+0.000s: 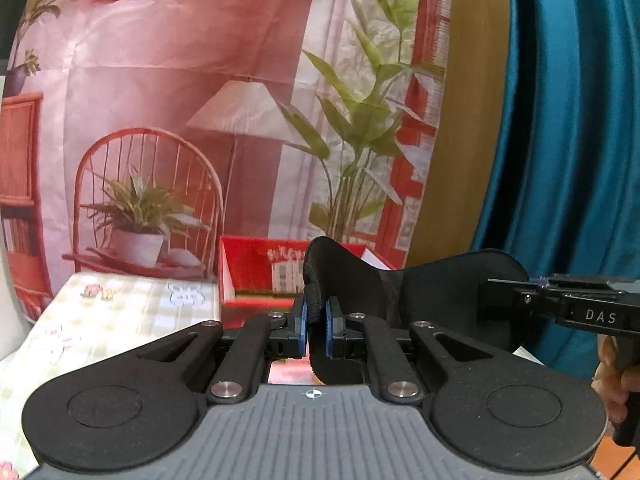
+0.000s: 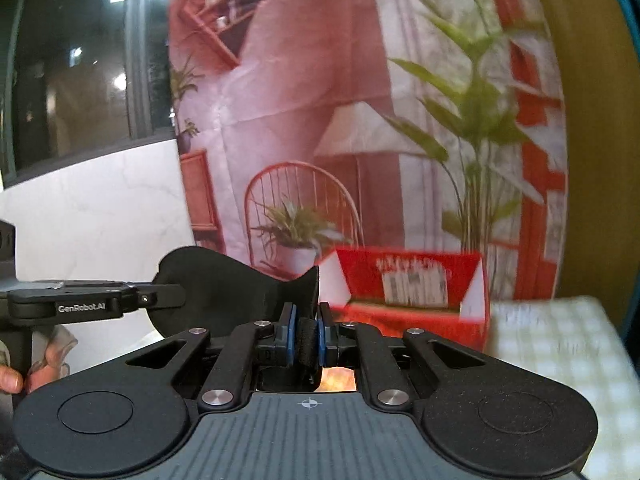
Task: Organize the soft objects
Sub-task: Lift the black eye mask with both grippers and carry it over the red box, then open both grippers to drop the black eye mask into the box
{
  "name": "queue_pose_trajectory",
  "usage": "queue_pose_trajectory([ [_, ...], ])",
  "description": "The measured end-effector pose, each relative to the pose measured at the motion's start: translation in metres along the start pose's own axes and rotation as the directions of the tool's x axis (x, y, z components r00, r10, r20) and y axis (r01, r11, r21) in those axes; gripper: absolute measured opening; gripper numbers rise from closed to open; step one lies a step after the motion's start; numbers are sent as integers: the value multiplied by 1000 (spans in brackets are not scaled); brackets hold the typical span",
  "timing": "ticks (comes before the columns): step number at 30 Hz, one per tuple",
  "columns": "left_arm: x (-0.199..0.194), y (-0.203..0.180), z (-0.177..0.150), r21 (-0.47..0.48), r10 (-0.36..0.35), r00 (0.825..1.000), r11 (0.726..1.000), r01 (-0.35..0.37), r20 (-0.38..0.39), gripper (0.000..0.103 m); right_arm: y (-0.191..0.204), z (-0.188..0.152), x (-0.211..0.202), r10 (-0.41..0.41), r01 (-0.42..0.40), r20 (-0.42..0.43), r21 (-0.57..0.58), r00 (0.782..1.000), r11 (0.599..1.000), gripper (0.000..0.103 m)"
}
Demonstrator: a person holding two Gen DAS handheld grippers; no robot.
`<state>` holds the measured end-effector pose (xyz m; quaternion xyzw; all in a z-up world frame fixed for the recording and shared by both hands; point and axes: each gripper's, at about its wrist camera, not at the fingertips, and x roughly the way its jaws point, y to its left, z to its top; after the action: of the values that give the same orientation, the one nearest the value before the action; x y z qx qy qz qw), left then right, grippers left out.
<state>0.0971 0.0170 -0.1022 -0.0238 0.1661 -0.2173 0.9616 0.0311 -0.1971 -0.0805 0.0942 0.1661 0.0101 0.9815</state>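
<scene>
Black left gripper (image 1: 316,330) and right gripper (image 2: 307,340), blue pads, silver screws

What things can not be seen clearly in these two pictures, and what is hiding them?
- Black sleep mask: its lower edge, left wrist view, behind the left gripper shut on one end.
- Red box: label text blurred, right wrist view; its inside hidden by its front wall.
- Right gripper: the mask end it clamps is mostly covered by the pads.
- Checked tablecloth: cut off by the gripper body, left wrist view.
</scene>
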Motion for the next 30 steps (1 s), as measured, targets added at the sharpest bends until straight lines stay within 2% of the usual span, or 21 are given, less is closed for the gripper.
queue_pose_trajectory([
  [6, 61, 2, 42, 33, 23, 1000, 999, -23, -11, 10, -18, 38, 50, -9, 9, 7, -94, 1000, 996, 10],
  [9, 93, 4, 60, 36, 64, 998, 997, -63, -23, 10, -39, 54, 83, -28, 28, 3, -69, 1000, 997, 10],
  [12, 130, 11, 71, -14, 80, 995, 997, -81, -68, 10, -62, 60, 115, -46, 46, 1, -34, 999, 998, 10],
  [18, 198, 24, 60, -40, 107, 976, 992, -117, -188, 10, -101, 47, 177, -102, 102, -82, -8, 991, 995, 10],
  [24, 230, 28, 36, -25, 102, 956, 993, -113, -274, 11, -130, 18, 211, -136, 151, -172, 75, 976, 986, 11],
  [27, 236, 31, 29, -26, 85, 950, 995, -98, -300, 15, -136, 9, 215, -157, 177, -185, 94, 970, 980, 15],
  [29, 238, 32, 27, -21, 83, 948, 995, -94, -309, 26, -137, 5, 213, -195, 211, -174, 78, 965, 974, 25],
  [30, 238, 33, 27, -18, 87, 946, 995, -97, -313, 31, -137, 3, 212, -210, 225, -172, 74, 963, 972, 26],
])
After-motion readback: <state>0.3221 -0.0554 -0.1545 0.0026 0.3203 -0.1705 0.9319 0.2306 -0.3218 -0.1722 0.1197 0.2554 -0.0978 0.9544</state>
